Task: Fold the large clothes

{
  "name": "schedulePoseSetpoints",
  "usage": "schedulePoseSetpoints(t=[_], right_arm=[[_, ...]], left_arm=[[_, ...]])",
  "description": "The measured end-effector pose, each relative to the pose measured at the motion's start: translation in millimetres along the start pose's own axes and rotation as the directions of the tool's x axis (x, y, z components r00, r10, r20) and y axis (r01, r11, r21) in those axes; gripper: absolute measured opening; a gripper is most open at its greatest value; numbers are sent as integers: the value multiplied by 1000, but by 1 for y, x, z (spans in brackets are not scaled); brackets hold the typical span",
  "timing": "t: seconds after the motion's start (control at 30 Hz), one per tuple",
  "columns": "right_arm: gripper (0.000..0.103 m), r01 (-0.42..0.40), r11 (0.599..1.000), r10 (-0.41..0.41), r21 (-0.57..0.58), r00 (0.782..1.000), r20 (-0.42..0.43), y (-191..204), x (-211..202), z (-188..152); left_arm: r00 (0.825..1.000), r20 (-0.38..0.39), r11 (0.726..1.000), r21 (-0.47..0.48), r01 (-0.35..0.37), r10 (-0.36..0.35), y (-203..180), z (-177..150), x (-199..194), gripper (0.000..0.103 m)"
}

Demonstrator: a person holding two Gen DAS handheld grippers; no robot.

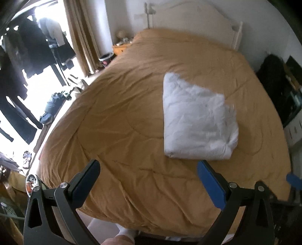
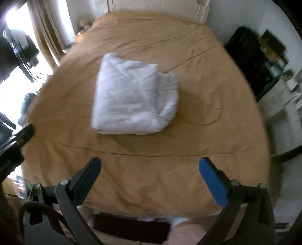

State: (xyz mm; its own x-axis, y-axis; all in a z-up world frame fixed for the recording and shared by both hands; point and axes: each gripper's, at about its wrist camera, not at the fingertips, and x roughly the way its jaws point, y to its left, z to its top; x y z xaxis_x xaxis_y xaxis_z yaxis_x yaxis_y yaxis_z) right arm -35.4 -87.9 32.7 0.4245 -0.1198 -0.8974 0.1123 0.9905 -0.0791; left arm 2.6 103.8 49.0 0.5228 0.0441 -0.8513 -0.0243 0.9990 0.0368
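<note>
A: Left gripper (image 1: 149, 181), left wrist view: jaws wide apart, nothing btwn them, held above the foot edge of the bed (image 1: 117, 116). The folded white garment (image 1: 198, 120) lies on the tan bedspread, right of the bed's middle, well apart from the fingers. The other gripper's blue tip (image 1: 293, 181) shows at the bed's right edge.

B: Which way does it point?

A: Here its long axis runs roughly foot edge to headboard (image 1: 188, 17), tilted a bit. Rolled, bulky fold on its right side; flatter top corner toward the headboard.

B: Risk?

A: A judgement only: that thick right fold looks springy and could flop open if it's nudged or grabbed by one layer. Frame is motion-blurred, so edges are hard to read.

B: Right wrist view?

A: Right gripper (image 2: 150, 181): fingers spread too, empty, over the foot edge. Garment sits near the bed's centre, slightly left, clear of both tools. Left gripper's dark finger pokes in at the left edge.

B: Same axis?

A: Approx. yes — long side toward the headboard, bulky fold on the right. A pinch taking only the top layer would prob. drag the bundle apart; the soft bedspread could also bunch under it.
</note>
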Motion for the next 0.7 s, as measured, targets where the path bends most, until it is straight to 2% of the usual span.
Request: schedulePoseSetpoints(t=[0.07, 0.17, 0.23, 0.33, 0.53, 0.7], right_arm=[[103, 7, 1000, -7, 2, 1000, -18, -2, 11, -4], [103, -32, 999, 33, 25, 998, -53, -5, 21, -7], [103, -11, 1000, 12, 20, 998, -58, -3, 25, -8], [103, 47, 999, -46, 6, 999, -15, 4, 16, -12], [103, 33, 999, -32, -24, 999, 15, 17, 8, -13], [103, 42, 999, -42, -17, 999, 26, 19, 6, -11]], left_arm=[[1000, -26, 1000, 6, 15, -15, -3, -4, 8, 102], [1000, -26, 1000, 11, -4, 4, -5, -6, 13, 102], [1000, -19, 1000, 11, -20, 20, -4, -6, 13, 102], [999, 8, 999, 16, -32, 32, -4, -6, 10, 102], [997, 19, 996, 43, -81, 80, -8, -8, 9, 102], [1000, 25, 1000, 23, -13, 13, -5, -6, 7, 102]])
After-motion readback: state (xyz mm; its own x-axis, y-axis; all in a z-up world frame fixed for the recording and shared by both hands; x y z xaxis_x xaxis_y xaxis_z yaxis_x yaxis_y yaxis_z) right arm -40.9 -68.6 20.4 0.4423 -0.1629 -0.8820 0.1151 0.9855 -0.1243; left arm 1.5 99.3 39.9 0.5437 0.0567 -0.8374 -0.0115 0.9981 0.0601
